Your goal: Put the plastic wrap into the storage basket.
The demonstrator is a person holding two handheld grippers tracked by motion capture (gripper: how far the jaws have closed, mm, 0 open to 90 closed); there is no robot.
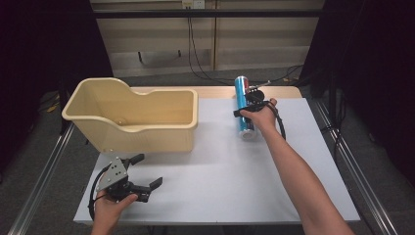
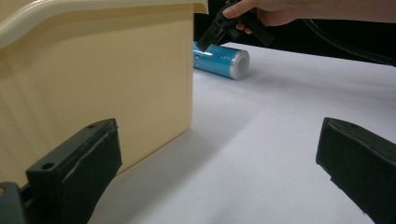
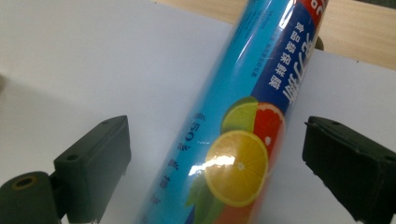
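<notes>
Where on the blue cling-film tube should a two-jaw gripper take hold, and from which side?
Grip the blue cling-film tube at mid-length, coming down from above, one jaw on each long side. It lies flat on the white table, so its round body could roll; a central hold should keep it balanced. The right gripper already straddles it there, jaws open.

Light is falling evenly from above onto my white desk (image 1: 220, 161), leaving it bright while the room around it is sinking into near black in the high view, and the beige bin (image 1: 132, 115) is casting only a soft shadow at its base. In my right gripper view a small white glare is sitting on the blue tube (image 3: 233, 140), which is looking slightly soft up close. In my left gripper view the near jaws are blurring while the far desk is staying fairly sharp.
</notes>
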